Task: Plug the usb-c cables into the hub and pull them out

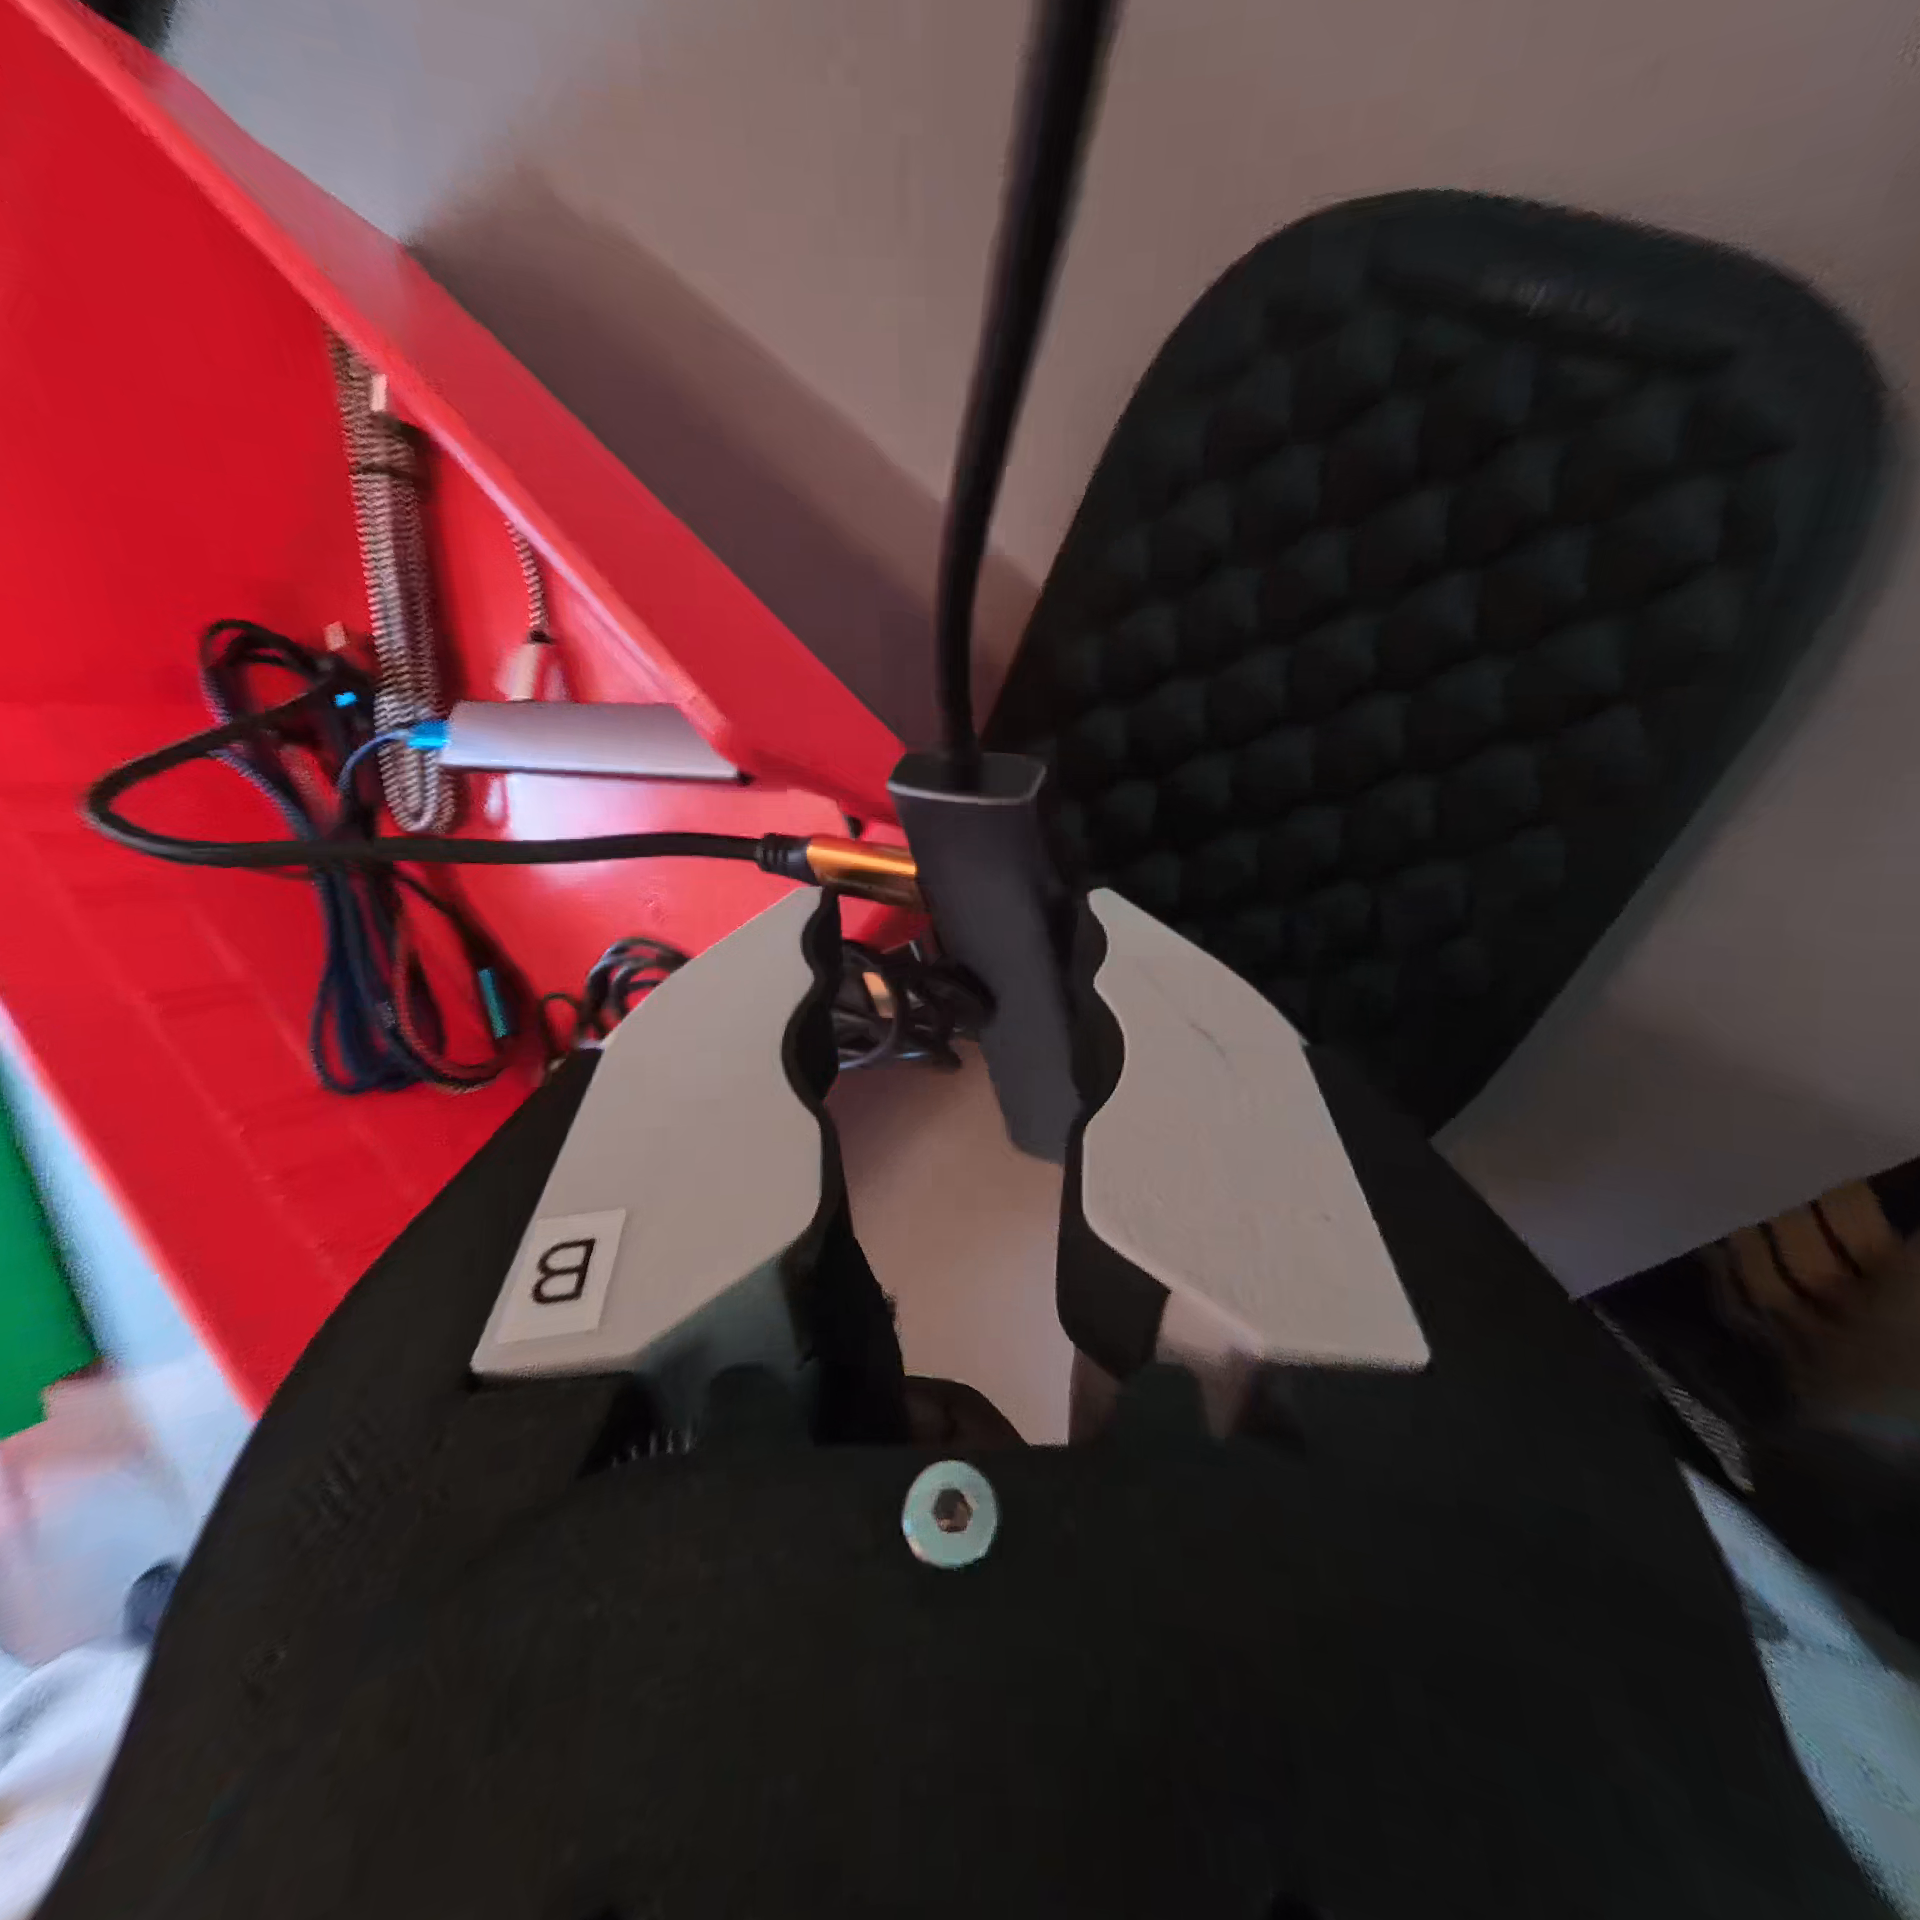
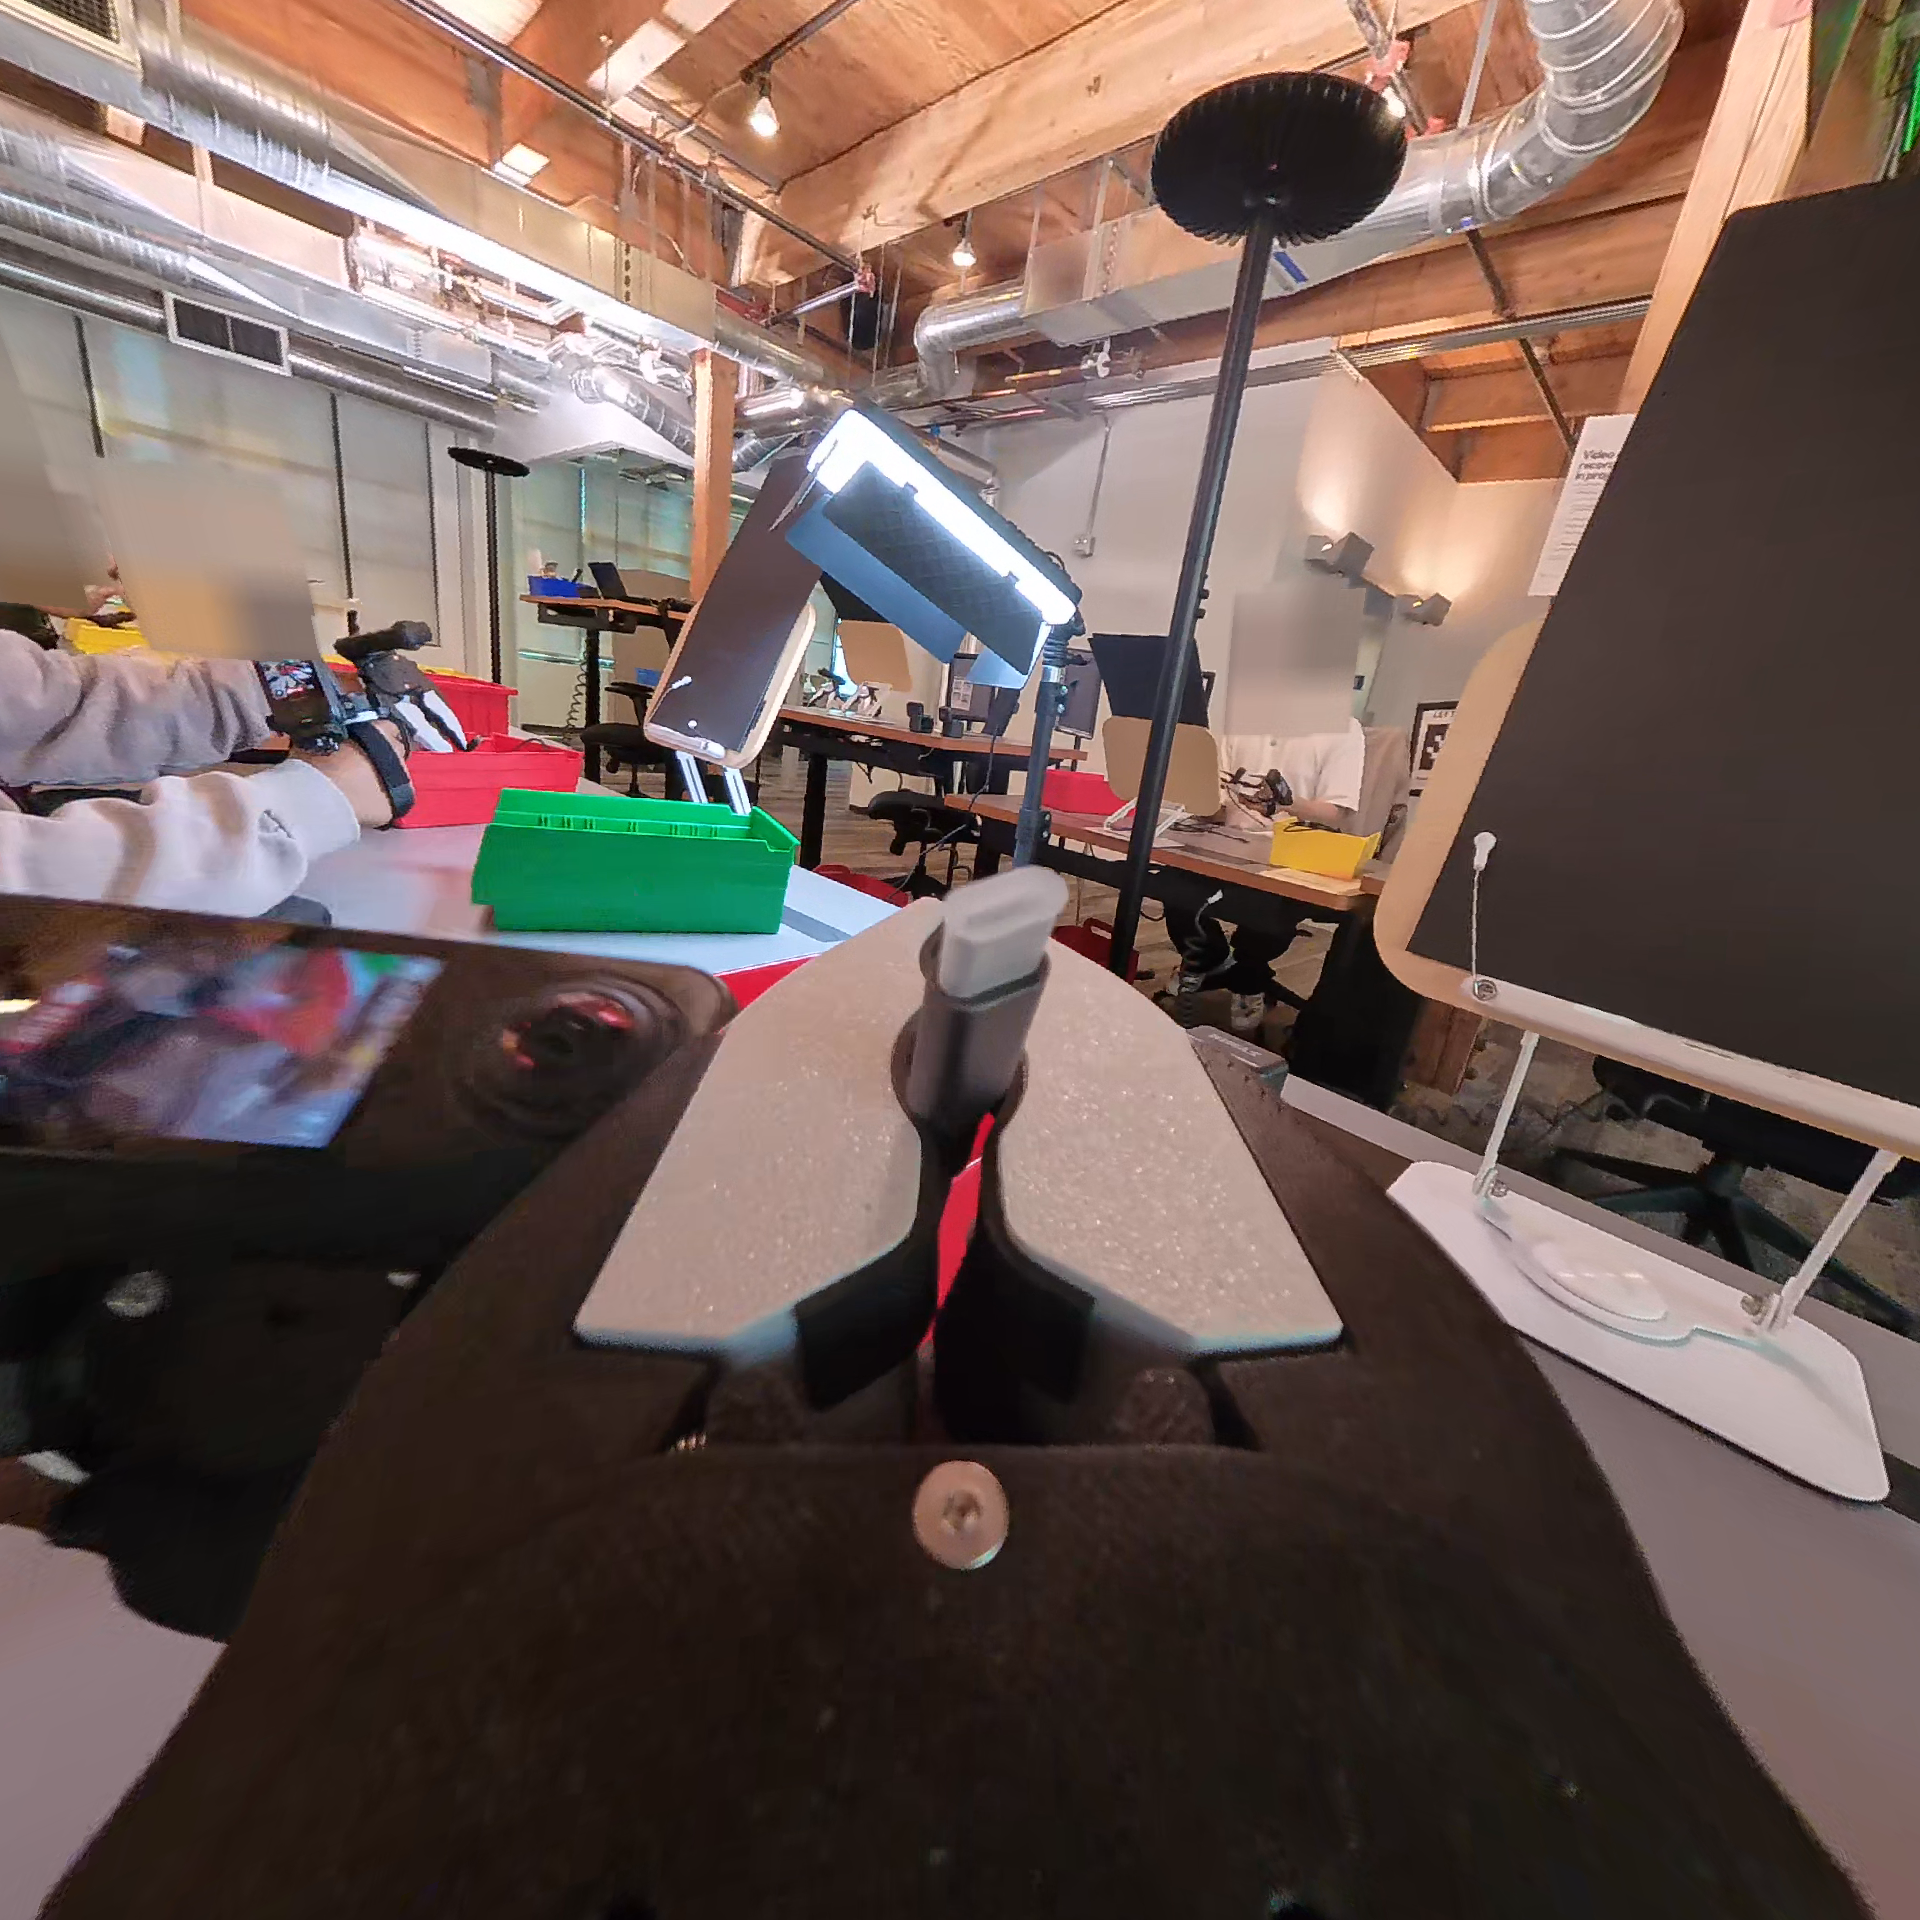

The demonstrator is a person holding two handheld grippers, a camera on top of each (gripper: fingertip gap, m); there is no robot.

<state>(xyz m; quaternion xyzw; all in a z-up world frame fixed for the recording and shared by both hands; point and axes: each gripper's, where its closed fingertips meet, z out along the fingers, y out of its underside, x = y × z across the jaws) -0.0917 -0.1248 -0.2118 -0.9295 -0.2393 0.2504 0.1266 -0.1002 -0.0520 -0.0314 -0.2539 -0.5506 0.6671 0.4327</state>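
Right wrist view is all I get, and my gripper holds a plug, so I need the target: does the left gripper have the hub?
Observer: Yes, the left gripper holds a dark hub between its fingers.
Operator: Anything plugged in?
Observer: An orange plug sits in its side.
Operator: More cables around?
Observer: Several cables lie coiled in a red bin, beside a silver hub.

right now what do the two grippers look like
Both match: a black, rough-textured body with a silver hex screw in the middle and two pale grey fingers with wavy black inner edges. The left gripper has a white sticker with a black letter on one finger; the right gripper shows none.
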